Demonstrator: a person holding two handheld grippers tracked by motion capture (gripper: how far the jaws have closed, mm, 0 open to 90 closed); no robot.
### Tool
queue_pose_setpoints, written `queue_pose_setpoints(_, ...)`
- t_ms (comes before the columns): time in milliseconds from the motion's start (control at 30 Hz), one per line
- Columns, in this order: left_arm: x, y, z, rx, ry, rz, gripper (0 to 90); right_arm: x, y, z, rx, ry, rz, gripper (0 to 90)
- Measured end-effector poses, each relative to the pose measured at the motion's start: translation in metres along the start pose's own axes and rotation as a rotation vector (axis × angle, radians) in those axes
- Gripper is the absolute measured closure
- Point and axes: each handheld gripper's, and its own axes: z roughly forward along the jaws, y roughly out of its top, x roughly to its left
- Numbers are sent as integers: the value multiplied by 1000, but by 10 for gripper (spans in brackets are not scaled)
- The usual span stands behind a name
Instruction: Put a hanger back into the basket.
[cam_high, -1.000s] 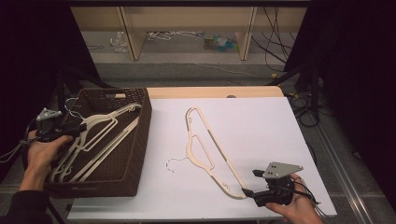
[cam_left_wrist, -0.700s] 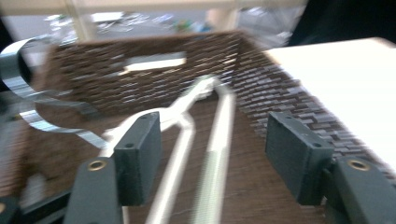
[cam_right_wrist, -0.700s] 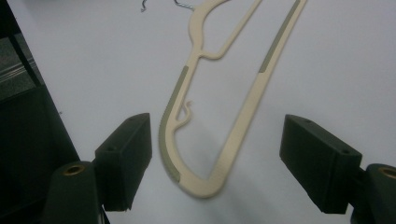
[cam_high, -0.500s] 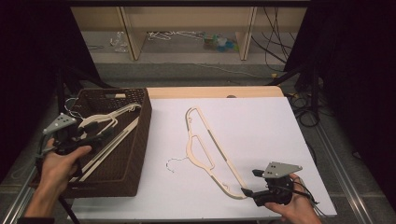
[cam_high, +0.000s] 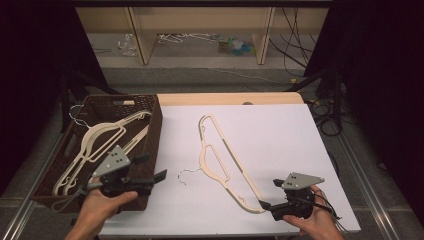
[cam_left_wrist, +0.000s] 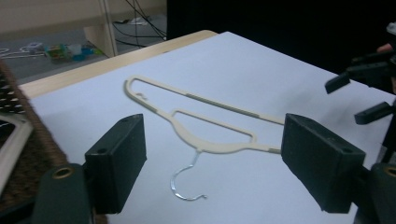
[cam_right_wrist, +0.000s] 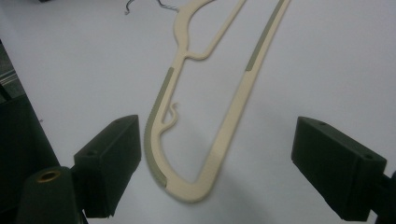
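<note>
A cream plastic hanger with a metal hook lies flat on the white table. My right gripper sits at the hanger's near end, jaws open and just widened. In the right gripper view the curved end of the hanger lies on the table between and just ahead of the pads, untouched. My left gripper hovers over the near right corner of the brown basket, pointing at the table, jaws just opened with nothing between them. In the left gripper view the hanger lies ahead.
The woven basket holds several cream hangers. In the left gripper view the other gripper is at the far right. A wooden shelf with loose clutter stands beyond the table. Cables trail on the floor at right.
My left gripper has left the hangers at the basket's left, moved right to its near corner, turned toward the table and opened. The right gripper stayed put and opened a little.
</note>
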Motion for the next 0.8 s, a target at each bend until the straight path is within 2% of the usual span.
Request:
queue_pose_setpoints(100,-16,-10,8,10,-32,4,169,0,-1,0,1,-1,13,170)
queue_pose_setpoints(167,-23,-19,14,24,-52,37,169,-1,-1,1,4,-4,10,170)
queue_pose_setpoints(233,-31,-28,19,26,-72,11,167,-2,-1,3,10,0,6,171)
queue_pose_setpoints(267,-35,-32,22,32,-85,18,163,-1,-1,4,17,-3,19,171)
queue_pose_setpoints(333,-41,-40,27,56,-78,65,163,-3,0,6,26,-2,15,171)
queue_pose_setpoints(367,-44,-44,29,63,-80,70,163,-3,0,7,29,-10,18,172)
queue_pose_setpoints(467,-49,-51,35,65,-111,61,164,-5,3,13,39,-23,15,174)
queue_pose_setpoints(500,-52,-51,36,60,-109,48,165,-5,5,16,44,-25,12,177)
queue_pose_setpoints(567,-53,-51,38,66,-109,81,164,-6,8,21,70,-22,14,184)
queue_pose_setpoints(600,-55,-52,38,58,-103,69,165,-6,9,25,65,-29,16,195)
queue_pose_setpoints(633,-55,-53,39,54,-101,76,166,-7,10,27,70,-32,13,206)
queue_pose_setpoints(700,-55,-55,41,56,-93,68,166,-10,13,31,107,-29,13,223)
queue_pose_setpoints(733,-54,-56,41,65,-84,86,166,-12,15,34,113,-31,13,233)
queue_pose_setpoints(800,-52,-58,41,73,-78,86,166,-14,17,41,127,-32,20,266)
